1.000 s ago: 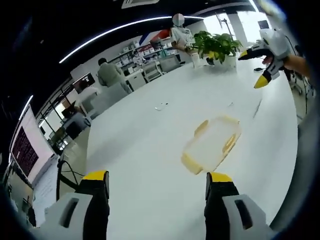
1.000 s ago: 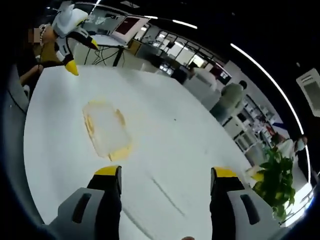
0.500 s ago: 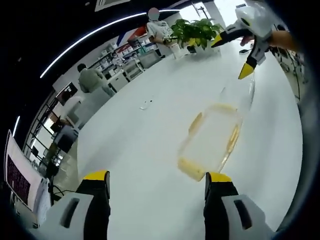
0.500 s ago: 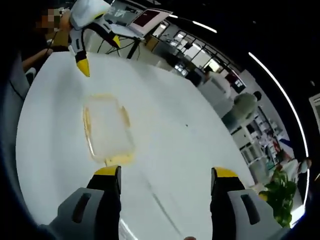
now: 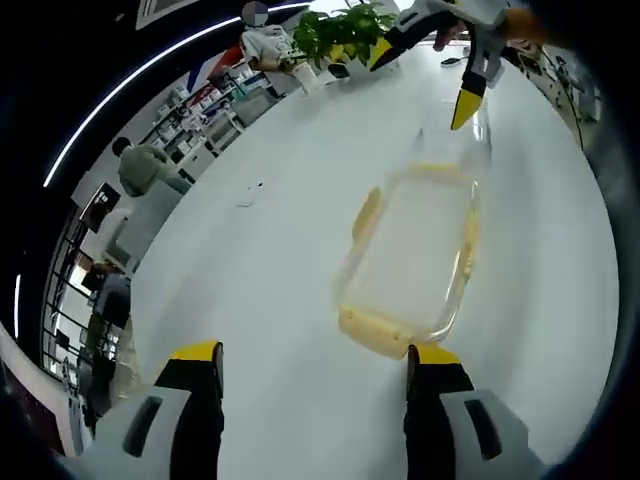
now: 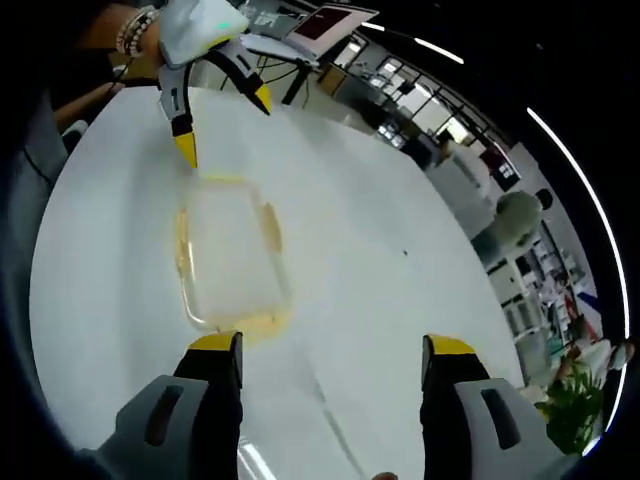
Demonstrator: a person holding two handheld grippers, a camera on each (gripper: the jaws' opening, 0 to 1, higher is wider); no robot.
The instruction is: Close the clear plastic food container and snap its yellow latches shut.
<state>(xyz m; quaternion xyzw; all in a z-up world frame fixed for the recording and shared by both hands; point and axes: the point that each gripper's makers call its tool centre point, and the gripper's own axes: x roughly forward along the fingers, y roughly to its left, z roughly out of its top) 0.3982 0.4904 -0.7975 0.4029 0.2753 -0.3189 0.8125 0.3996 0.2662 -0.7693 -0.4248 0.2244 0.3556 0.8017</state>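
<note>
Two grippers over container (image 5: 412, 255), both w/ jaws spread, holding nothing.
Looks light, thin, slick; prob. best pressed at yellow latches (image 5: 372, 325) on table (image 5: 270, 300), not squeezed.

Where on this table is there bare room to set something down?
Most of the white table is bare: the wide stretch beside the container toward the small scrap, and the side toward the plant. It is crowded only at the container's ends, where the left gripper and right gripper close in.
</note>
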